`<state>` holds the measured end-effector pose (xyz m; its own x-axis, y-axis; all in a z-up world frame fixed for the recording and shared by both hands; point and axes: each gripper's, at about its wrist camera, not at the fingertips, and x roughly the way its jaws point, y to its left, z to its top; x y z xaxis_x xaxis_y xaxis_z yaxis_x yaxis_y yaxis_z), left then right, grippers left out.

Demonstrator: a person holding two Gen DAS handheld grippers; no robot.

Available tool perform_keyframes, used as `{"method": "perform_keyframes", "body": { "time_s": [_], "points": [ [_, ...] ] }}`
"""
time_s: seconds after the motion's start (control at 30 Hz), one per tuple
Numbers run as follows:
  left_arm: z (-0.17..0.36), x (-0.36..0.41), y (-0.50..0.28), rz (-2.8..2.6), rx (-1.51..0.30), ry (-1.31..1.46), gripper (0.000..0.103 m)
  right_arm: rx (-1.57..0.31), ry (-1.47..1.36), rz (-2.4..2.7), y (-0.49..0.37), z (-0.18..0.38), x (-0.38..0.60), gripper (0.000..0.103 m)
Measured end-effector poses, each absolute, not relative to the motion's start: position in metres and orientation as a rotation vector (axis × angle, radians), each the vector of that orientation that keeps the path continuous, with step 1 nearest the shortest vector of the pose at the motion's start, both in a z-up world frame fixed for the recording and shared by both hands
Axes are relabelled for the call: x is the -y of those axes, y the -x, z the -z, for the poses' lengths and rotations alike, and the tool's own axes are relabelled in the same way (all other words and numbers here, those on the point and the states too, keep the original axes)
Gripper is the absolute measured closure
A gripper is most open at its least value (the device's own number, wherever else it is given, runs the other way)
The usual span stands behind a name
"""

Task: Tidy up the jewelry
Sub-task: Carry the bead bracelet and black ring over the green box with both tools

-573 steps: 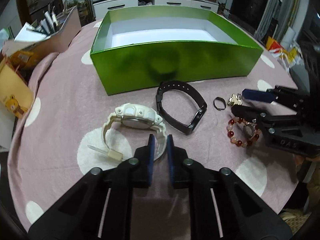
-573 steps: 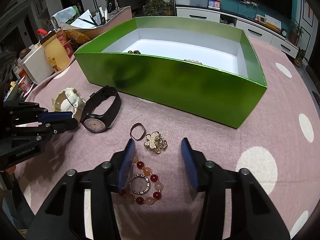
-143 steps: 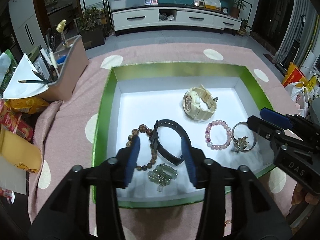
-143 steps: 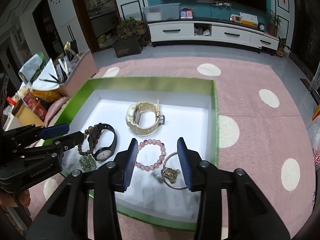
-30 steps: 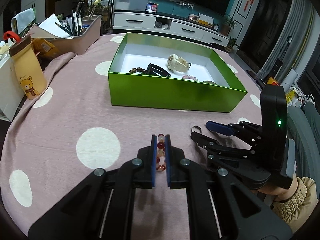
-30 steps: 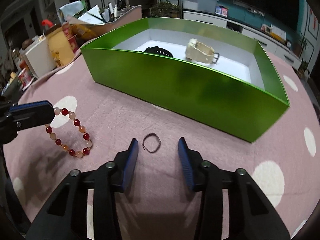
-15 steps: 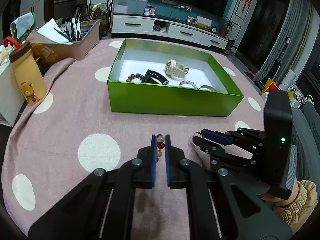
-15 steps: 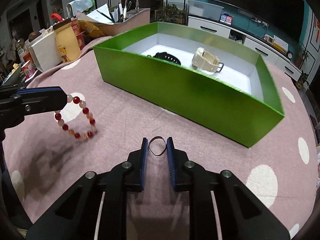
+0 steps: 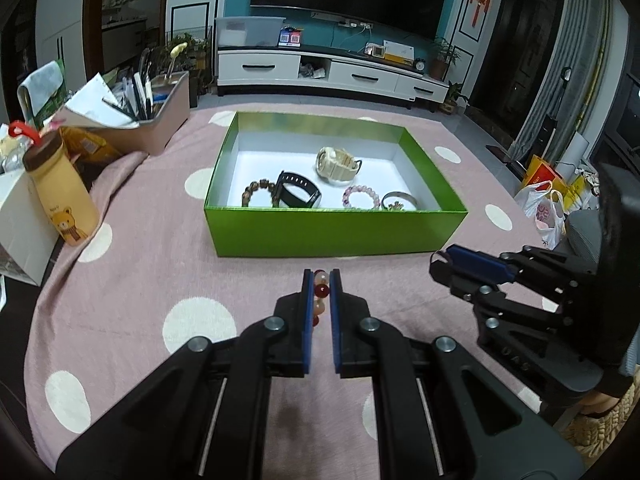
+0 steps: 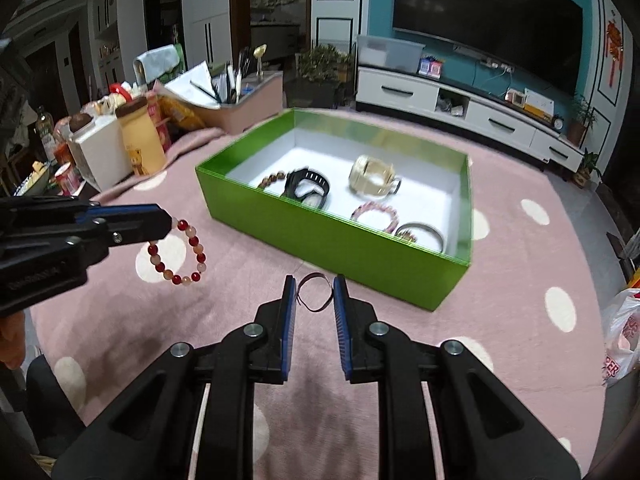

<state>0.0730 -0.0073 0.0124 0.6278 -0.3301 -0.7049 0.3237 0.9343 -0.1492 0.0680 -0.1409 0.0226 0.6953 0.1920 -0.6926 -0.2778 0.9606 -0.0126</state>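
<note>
My left gripper (image 9: 320,280) is shut on a red and peach bead bracelet (image 9: 321,290), held above the pink cloth in front of the green box (image 9: 336,232). In the right wrist view the bracelet (image 10: 178,252) hangs from the left gripper (image 10: 166,220). My right gripper (image 10: 315,292) is shut on a thin dark ring (image 10: 315,293), lifted off the cloth near the box (image 10: 320,232). It also shows in the left wrist view (image 9: 444,264). Inside the box lie a cream watch (image 9: 336,164), a black watch (image 9: 296,194), bead bracelets and a bangle.
A pink dotted cloth (image 9: 140,260) covers the round table. At the left stand a yellow bear bottle (image 9: 60,196), a white box (image 9: 20,224) and a tray of pens and papers (image 9: 136,120). A plastic bag (image 10: 624,332) lies off the table's right edge.
Both grippers have risen higher with their loads and the view looks further down into the box. The ring is now clear of the cloth.
</note>
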Motion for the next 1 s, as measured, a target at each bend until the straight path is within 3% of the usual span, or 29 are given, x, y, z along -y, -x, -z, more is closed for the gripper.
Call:
{"method": "perform_keyframes", "body": {
  "time_s": [1.0],
  "points": [
    [-0.076,0.053,-0.131,0.360,-0.683,-0.093,0.096,-0.598,0.093,-0.188,-0.092,-0.094,0.179,0.084]
  ]
}}
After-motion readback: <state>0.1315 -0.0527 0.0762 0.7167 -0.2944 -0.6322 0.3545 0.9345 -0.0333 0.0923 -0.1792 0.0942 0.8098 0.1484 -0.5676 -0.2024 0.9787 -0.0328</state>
